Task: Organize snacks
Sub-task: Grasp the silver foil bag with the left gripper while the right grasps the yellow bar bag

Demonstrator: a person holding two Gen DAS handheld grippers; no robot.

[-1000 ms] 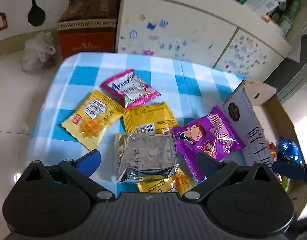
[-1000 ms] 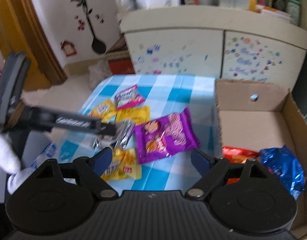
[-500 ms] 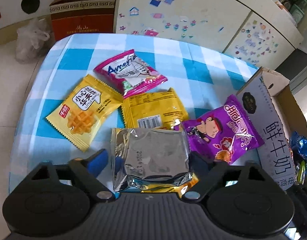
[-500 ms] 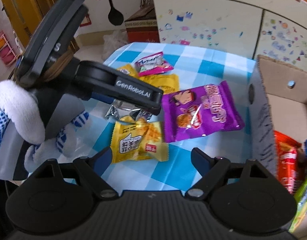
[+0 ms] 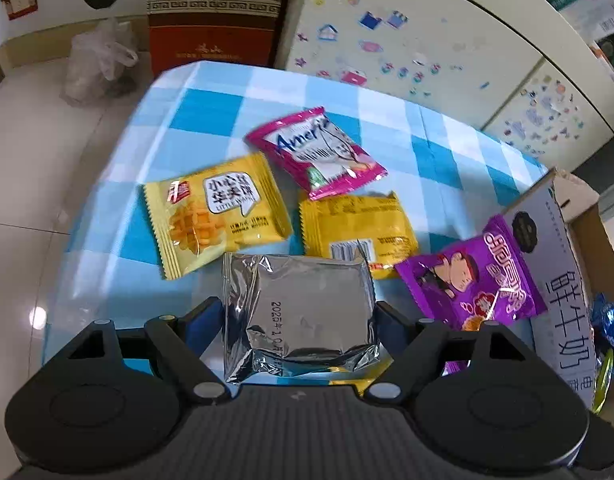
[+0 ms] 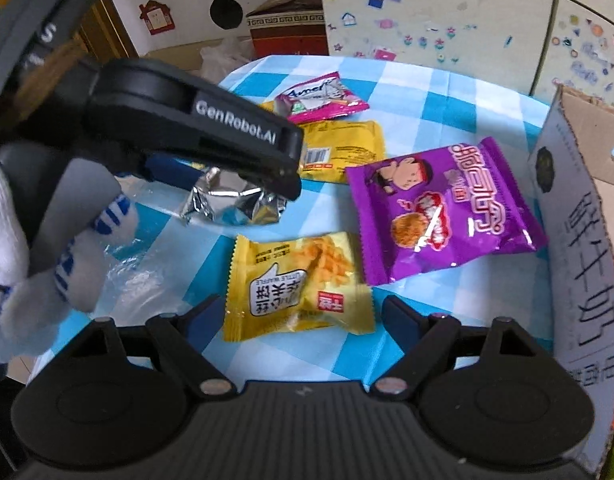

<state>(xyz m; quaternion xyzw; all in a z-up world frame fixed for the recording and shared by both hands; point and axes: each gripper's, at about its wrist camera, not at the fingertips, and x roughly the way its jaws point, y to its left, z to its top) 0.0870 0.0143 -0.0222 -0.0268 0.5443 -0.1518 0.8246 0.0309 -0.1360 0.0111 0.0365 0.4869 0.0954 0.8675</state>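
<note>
Silver foil marks the packet (image 5: 297,312) lying between the fingers of the left gripper (image 5: 297,320), whose jaws have just been closing and now pinch its 2 side edges. It rests on the blue-and-white checked tablecloth (image 5: 211,116). Beyond it 2 yellow packets (image 5: 215,216) (image 5: 357,228) and a pink packet (image 5: 315,152) are seen, with a purple packet (image 5: 473,280) to the right, beside the cardboard box (image 5: 555,264). The right gripper (image 6: 297,316) is held spread around a yellow waffle packet (image 6: 297,286) near the table's near edge, its pads apart from the wrapper. A gloved hand (image 6: 35,260) is seen at the left.
</note>
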